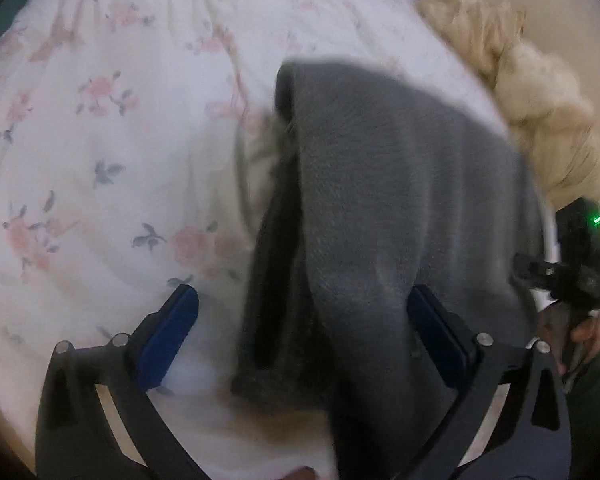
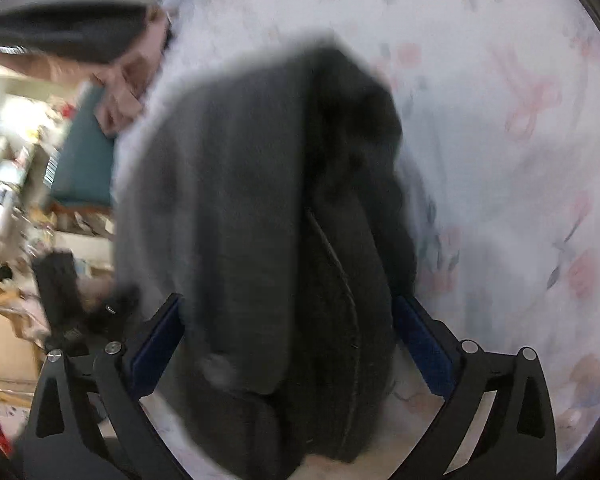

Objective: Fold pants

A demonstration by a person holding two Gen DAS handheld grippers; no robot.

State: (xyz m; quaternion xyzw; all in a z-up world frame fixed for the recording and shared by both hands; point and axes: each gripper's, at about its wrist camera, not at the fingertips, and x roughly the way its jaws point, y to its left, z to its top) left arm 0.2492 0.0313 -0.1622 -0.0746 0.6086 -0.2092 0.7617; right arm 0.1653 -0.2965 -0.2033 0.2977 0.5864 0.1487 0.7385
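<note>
The grey pants (image 1: 380,200) were found bunched on the floral bedsheet (image 1: 100,140), near its edge. Left gripper (image 1: 304,340) and right gripper (image 2: 286,344) stood wide apart, cloth between but apparently unclamped; blur limited certainty. Fabric judged soft, limp, light; best taken at a hem.

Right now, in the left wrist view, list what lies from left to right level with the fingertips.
Floral sheet → left blue pad → grey pants → right blue pad → other gripper at the right edge.
</note>
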